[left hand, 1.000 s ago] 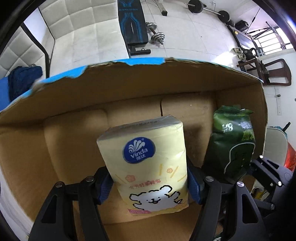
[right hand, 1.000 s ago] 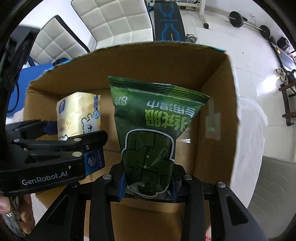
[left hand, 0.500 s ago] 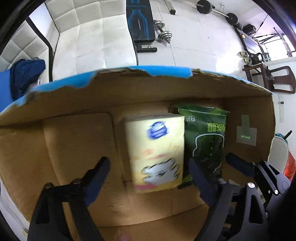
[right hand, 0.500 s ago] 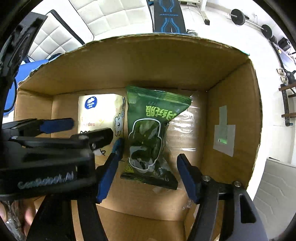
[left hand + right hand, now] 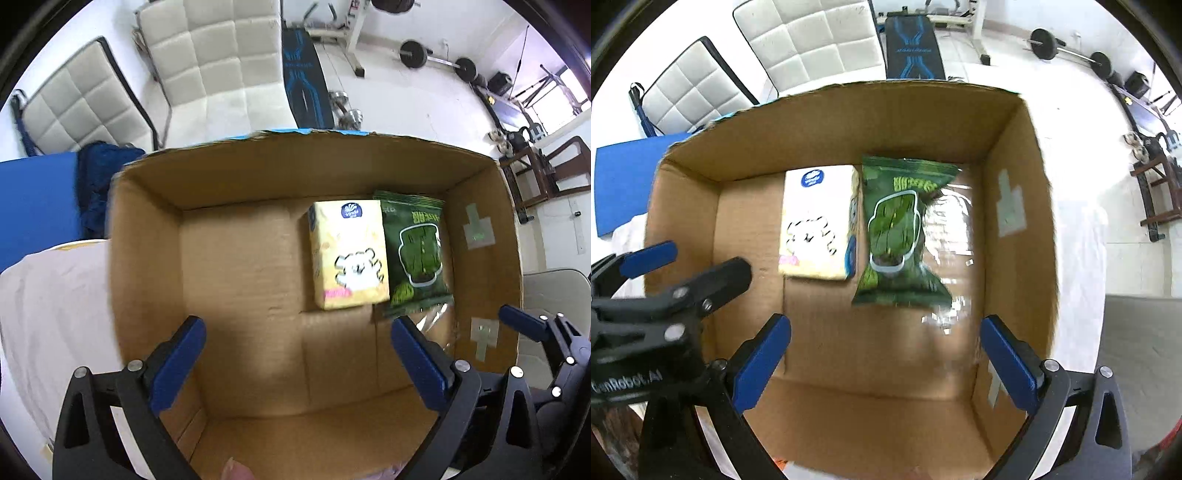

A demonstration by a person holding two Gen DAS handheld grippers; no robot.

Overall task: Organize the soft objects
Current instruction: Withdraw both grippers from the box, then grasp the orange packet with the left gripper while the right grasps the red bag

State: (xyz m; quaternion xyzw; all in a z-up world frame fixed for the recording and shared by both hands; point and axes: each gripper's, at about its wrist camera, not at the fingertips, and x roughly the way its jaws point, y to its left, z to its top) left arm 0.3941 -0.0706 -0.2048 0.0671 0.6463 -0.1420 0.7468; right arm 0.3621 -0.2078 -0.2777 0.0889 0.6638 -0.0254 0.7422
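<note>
box (image 5: 147, 236): holds both packs on its floor
tissue pack (image 5: 349, 254): by the far wall
snack bag (image 5: 417, 254): touching its right side, nearer the right wall

"GenRobot.AI" on left gripper (image 5: 665, 266) body.

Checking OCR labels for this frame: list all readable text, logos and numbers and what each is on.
"GenRobot.AI", first letter cut off: on the left gripper body, right wrist view.
Blue oval logo on the yellow tissue pack: lettering too blurred to read.
Pink strip at that pack's lower edge: too small to read.
Yellow-green characters on the green snack bag: upside down and blurred, unreadable.
No other text.
</note>
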